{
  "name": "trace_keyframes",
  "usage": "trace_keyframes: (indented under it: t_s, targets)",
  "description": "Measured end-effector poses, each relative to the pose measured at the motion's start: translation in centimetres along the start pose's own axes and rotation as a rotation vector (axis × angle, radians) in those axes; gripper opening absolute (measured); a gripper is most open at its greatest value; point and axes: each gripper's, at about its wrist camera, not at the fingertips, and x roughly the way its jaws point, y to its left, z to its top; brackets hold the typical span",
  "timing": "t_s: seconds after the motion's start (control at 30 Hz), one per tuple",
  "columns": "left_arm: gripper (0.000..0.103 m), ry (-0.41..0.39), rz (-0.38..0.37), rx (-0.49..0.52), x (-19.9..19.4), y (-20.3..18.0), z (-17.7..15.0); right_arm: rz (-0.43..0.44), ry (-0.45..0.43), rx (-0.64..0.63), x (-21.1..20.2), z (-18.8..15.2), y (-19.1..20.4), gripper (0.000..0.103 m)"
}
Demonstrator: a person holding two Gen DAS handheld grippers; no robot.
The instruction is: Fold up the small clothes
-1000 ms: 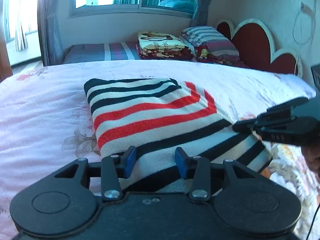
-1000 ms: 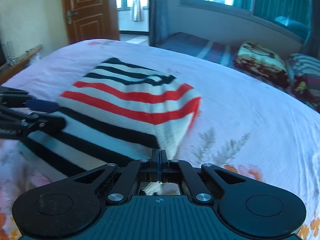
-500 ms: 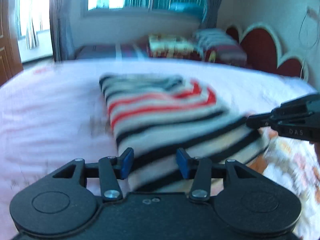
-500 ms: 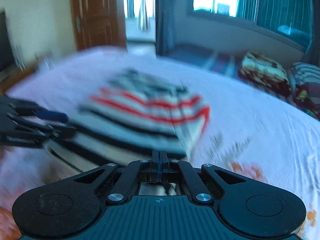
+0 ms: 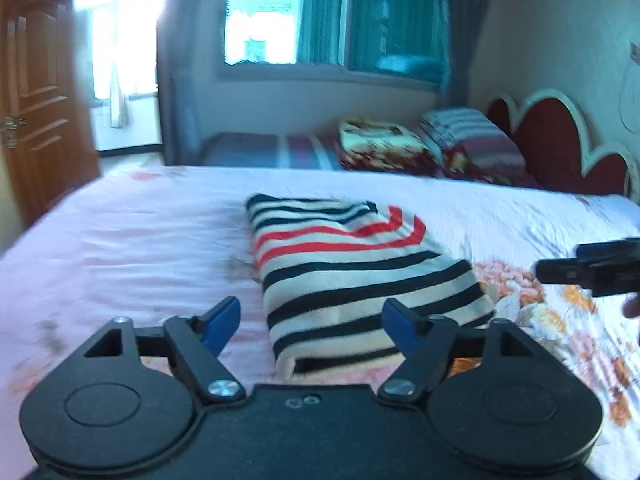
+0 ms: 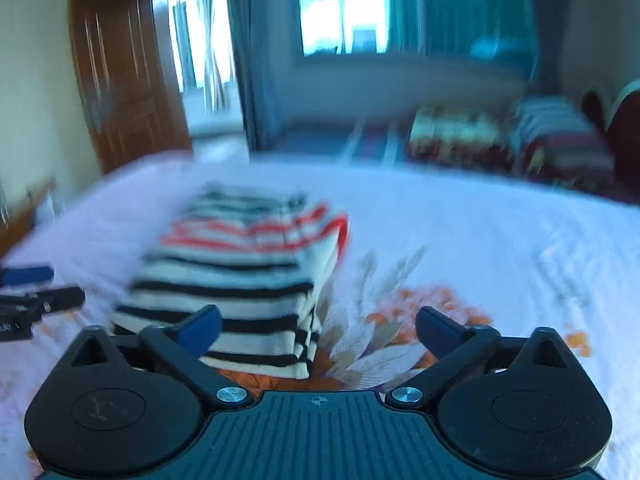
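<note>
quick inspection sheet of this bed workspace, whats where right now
surface: bed with a pink floral bedspread, bare around the job's thing.
job's things: striped garment, folded into a flat rectangle, lying on the bedspread.
clutter: folded blankets and a striped pillow by the headboard.
grippers: left gripper opening, blue fingers clear of the garment; right gripper opening, nothing pressed between its fingers.
cables: a thin line on the wall, too blurred to tell.
surroundings: window with curtains, wooden door.
</note>
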Motion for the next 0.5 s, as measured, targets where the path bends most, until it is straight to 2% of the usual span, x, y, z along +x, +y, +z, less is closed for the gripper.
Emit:
trace_keyframes:
  t_s: [0.17,0.33,0.37,0.4,0.43,0.47,0.5]
  targets:
    - [0.083,-0.066,0.057,0.031,-7.9,-3.4,-2.1,-0.023,-0.021,0.047,-8.3,-3.1,0.4,0.103]
    - [0.083,-0.126,0.072,0.071,-14.5,-6.6,-4.0,-0.016,-0.038,-0.003,-14.9,-6.6,1.6,0.103]
    - [0.079,-0.122,0.060,0.070,-15.6,-7.0,-4.3,-0.017,-0.042,-0.009,-16.0,-7.1,1.8,0.103]
    - [0.079,-0.132,0.013,0.076,-16.7,-7.2,-4.7,-0.017,-0.049,-0.008,-17.1,-7.4,1.8,0.103]
    - [0.035,-0.139,0.014,0.078,-17.4,-7.5,-4.9,-0.018,-0.060,-0.004,-18.2,-7.7,1.9,0.103]
    - [0.015,-0.110,0.043,0.079,-17.8,-7.9,-5.1,-0.018,-0.070,0.000,-19.2,-7.9,2.0,0.103]
    - [0.012,-0.106,0.048,0.056,-18.3,-8.0,-5.3,-0.021,-0.078,0.001,-20.2,-8.1,2.2,0.103]
